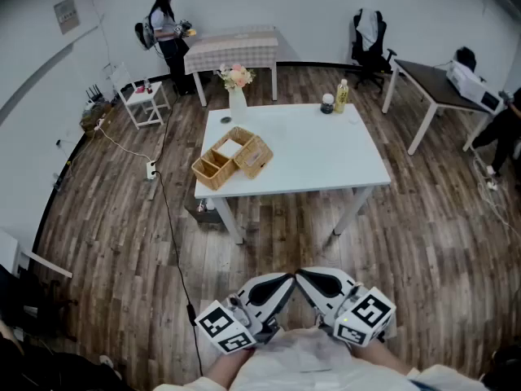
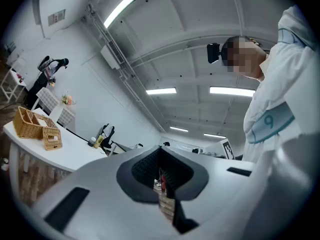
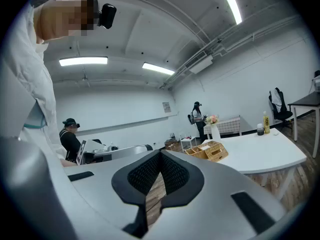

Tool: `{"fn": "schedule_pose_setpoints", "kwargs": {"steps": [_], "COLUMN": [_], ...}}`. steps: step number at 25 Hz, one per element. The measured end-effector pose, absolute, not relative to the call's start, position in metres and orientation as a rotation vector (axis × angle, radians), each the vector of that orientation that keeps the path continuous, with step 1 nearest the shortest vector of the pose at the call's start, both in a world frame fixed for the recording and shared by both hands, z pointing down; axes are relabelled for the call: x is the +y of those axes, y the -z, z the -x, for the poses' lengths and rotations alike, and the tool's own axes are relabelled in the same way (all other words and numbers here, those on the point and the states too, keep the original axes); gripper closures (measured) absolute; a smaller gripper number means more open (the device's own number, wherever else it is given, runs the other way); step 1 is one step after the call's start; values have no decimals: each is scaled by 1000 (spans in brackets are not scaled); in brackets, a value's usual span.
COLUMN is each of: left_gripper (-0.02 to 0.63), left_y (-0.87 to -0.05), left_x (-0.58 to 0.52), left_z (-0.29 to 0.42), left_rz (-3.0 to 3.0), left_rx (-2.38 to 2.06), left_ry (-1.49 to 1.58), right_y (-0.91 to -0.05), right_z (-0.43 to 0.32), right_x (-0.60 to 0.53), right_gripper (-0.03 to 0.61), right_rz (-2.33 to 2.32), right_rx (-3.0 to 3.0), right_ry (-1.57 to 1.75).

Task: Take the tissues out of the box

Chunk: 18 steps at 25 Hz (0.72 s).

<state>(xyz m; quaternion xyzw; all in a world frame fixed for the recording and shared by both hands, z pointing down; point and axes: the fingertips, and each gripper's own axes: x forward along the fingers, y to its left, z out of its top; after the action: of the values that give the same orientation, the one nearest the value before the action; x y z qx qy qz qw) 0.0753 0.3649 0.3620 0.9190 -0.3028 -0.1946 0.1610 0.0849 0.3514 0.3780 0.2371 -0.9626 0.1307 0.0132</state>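
Note:
On the left part of the white table (image 1: 326, 157) stands a wicker tissue box (image 1: 254, 155) with a slot in its top. It sits against a wicker divided basket (image 1: 213, 169). The same tissue box (image 2: 52, 138) shows far off in the left gripper view, and the tissue box (image 3: 218, 152) shows again in the right gripper view. Both grippers are held close to my body, well short of the table. My left gripper (image 1: 285, 278) (image 2: 161, 153) is shut and empty. My right gripper (image 1: 304, 275) (image 3: 160, 156) is shut too, with nothing in it.
A vase of flowers (image 1: 236, 86) stands at the table's far left corner, a yellow bottle (image 1: 341, 95) and a small jar (image 1: 327, 103) at its far edge. A cable (image 1: 167, 218) runs over the wooden floor. A person (image 1: 167, 35) stands by a checked table (image 1: 232, 47).

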Motion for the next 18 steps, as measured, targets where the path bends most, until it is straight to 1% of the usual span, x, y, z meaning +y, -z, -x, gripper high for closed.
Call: {"fn": "schedule_pose_setpoints", "kwargs": {"steps": [18], "left_gripper": [612], "left_y": [-364], "left_x": [360], "left_z": [-58], "left_rz": [-2602], "left_rx": [-854], "left_ry": [574], "right_y": [-381], "right_z": [-67], "right_x": [347], "right_gripper": [548], "right_rz": [-683], "right_rx": [-2996], "right_ry": [-429]}}
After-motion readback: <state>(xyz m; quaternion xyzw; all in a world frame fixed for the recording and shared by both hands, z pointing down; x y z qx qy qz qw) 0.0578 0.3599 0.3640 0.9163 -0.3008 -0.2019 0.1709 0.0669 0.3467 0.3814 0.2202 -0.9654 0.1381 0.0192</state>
